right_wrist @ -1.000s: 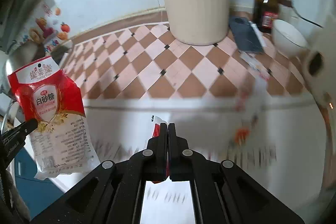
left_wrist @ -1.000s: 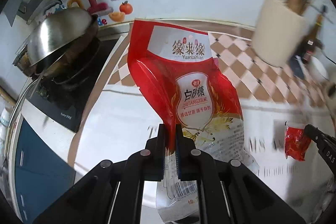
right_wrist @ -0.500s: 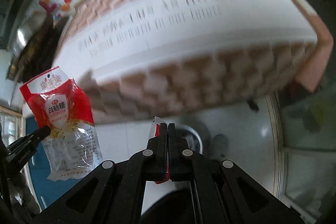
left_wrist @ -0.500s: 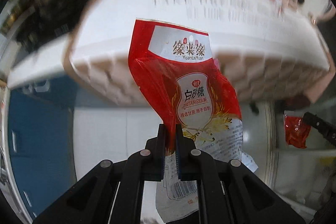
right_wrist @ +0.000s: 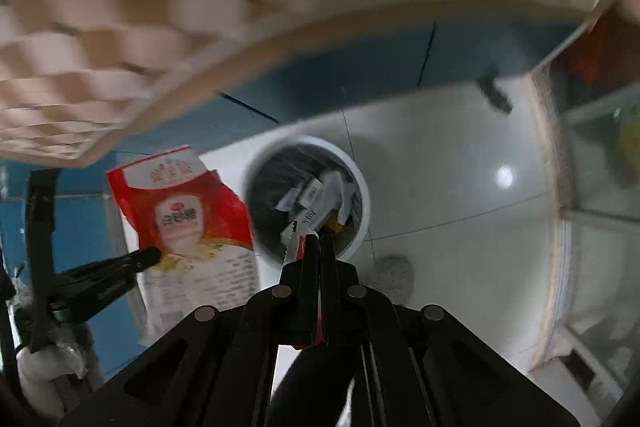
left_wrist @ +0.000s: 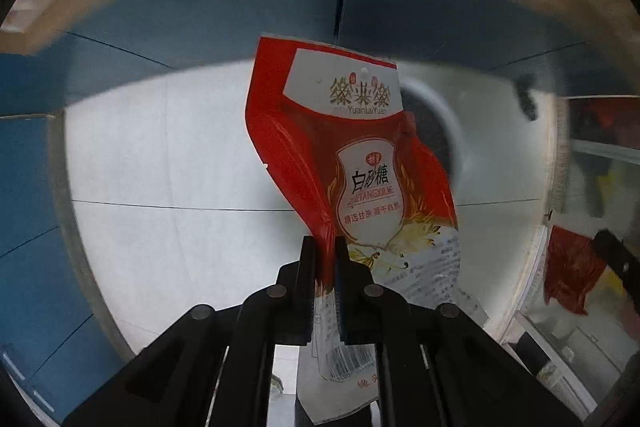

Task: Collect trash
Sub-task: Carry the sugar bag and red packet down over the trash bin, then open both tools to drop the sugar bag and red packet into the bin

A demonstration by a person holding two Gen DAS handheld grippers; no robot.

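Note:
My left gripper is shut on a large red and clear sugar bag, which hangs in front of the lens. In the right wrist view that bag shows at the left, pinched by the left gripper. My right gripper is shut on a small red wrapper with a white serrated edge. It hangs just above the near rim of a round white trash bin with a black liner and several wrappers inside. The left wrist view shows the red wrapper at the far right and part of the bin behind the bag.
The checkered countertop edge juts overhead at the upper left. Blue cabinet doors stand behind the bin. The floor is pale glossy tile, with a small dark object near the cabinets. A glass-fronted frame runs along the right.
Both grippers have dropped from countertop height to low over the floor and tilted downward. The trash bin has come into view. Each gripper still holds its bag or wrapper.

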